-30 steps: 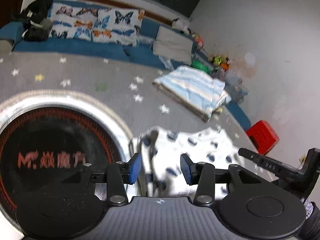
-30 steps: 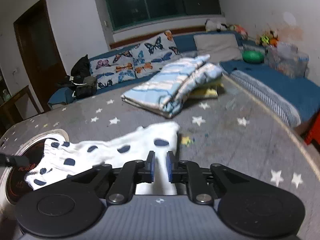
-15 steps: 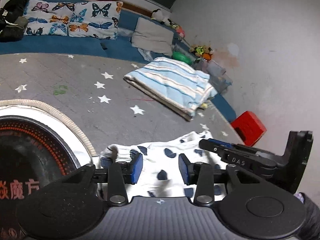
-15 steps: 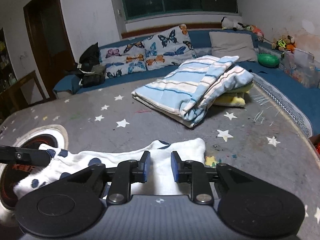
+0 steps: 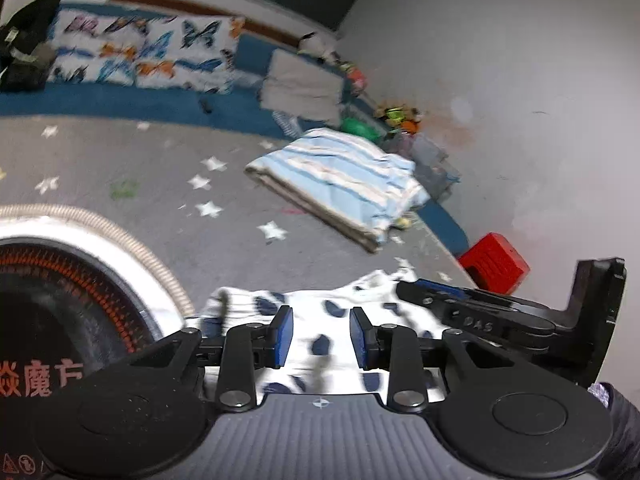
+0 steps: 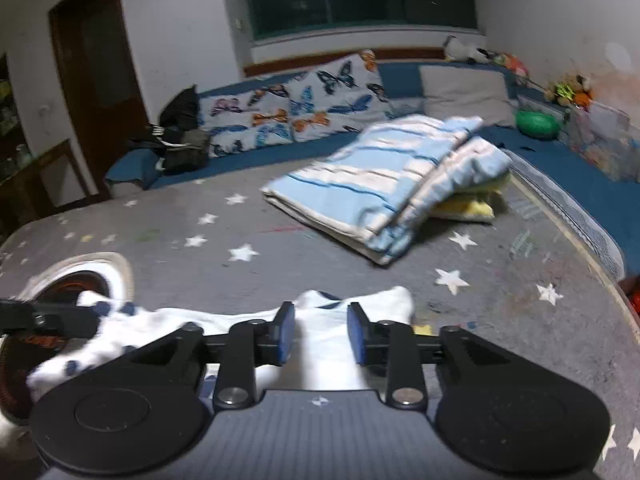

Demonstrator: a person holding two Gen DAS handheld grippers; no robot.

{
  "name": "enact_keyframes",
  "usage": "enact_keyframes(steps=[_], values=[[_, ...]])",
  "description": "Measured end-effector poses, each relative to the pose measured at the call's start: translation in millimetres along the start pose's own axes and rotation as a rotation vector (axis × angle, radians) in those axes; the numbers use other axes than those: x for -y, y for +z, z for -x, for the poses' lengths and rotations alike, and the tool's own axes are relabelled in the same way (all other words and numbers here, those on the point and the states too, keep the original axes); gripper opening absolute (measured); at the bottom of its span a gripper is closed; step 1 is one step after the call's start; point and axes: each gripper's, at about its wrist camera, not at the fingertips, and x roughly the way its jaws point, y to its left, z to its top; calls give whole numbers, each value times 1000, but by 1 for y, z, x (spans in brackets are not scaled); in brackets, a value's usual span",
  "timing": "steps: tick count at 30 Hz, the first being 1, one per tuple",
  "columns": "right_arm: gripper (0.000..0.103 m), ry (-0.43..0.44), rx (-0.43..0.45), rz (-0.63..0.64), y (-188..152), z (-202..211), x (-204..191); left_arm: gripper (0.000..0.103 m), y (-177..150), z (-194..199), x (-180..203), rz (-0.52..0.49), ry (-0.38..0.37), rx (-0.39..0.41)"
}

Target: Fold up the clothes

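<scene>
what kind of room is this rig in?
Most likely a home bedroom or living room: a bed-like surface with a grey star-print cover, butterfly-print pillows against a blue bench under a dark window, a folded striped quilt, and toys along the wall.

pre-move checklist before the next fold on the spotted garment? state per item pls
1. Spotted garment lying on the grey mat: ok.
2. Right gripper let go: ok, its jaws are opening, cloth lies between the fingers with a gap at each pad.
3. Left gripper gripping: not ok, jaws closing but pads clear of the cloth.
4. Garment flat and smooth: not ok, it is bunched at the left end in the right wrist view.
5. Striped blanket clear of the garment: ok, apart, further back.
6. Both views sharp enough to judge edges: not ok, motion blur.
</scene>
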Motion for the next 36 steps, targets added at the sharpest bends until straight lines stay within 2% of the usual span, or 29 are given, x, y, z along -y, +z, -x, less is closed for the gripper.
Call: enact_keyframes(steps=[4, 5, 8, 13, 15, 25, 34, 36], values=[[35, 43, -12, 50, -6, 6, -17, 33, -8, -4, 7, -20, -12, -32], [38, 47, -21, 58, -8, 4, -21, 33, -10, -6, 7, -21, -5, -39], [38, 44, -46, 63, -15, 0, -23, 33, -16, -11, 1, -10, 19, -59], [41, 40, -59, 87, -23, 7, -28, 37, -22, -2, -1, -4, 14, -48], [45, 56, -49, 100, -25, 18, -33, 40, -26, 6, 4, -31, 7, -30], [51, 112, -10, 202, -56, 58, -71, 40, -53, 27, 21, -154, 30, 10], [55, 83, 21, 239, -86, 70, -84, 44, -75, 29, 32, -291, 85, 39], [55, 78, 31, 232, -89, 75, -83, 48, -76, 30, 33, -296, 86, 42]])
